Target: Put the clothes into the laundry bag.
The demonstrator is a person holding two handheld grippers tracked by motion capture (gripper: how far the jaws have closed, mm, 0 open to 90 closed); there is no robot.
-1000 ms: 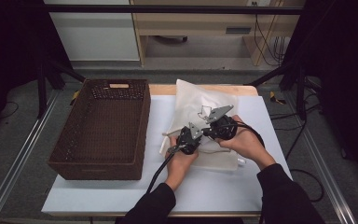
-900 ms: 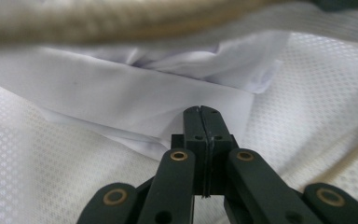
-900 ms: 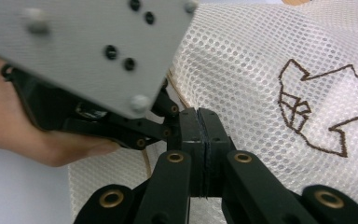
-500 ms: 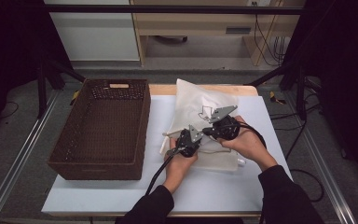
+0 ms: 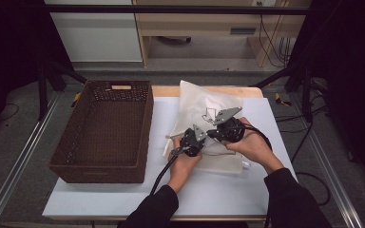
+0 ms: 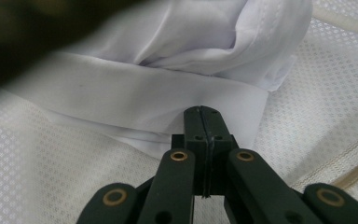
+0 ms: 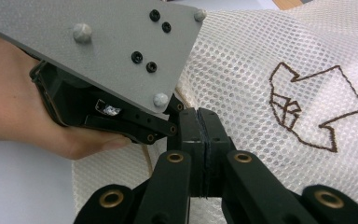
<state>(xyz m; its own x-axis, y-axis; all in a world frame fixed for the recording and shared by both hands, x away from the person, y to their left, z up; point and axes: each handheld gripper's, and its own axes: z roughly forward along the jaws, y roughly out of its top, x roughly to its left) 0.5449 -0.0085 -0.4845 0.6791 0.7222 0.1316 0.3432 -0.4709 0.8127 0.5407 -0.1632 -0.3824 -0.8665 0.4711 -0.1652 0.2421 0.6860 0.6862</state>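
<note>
A white mesh laundry bag (image 5: 209, 118), finely perforated with cream piping and a brown stitched outline emblem (image 7: 307, 109), is lying on the white table (image 5: 123, 199) just right of a dark woven rectangular basket (image 5: 104, 130). Smooth white cloth (image 6: 168, 93) is bunching in soft folds on the mesh. The left gripper (image 6: 204, 122) is sitting with its jaws pressed together at the cloth's folded edge; whether fabric is pinched, I cannot tell. The right gripper (image 7: 200, 122) is likewise showing jaws together, resting over the mesh beside the left one.
</note>
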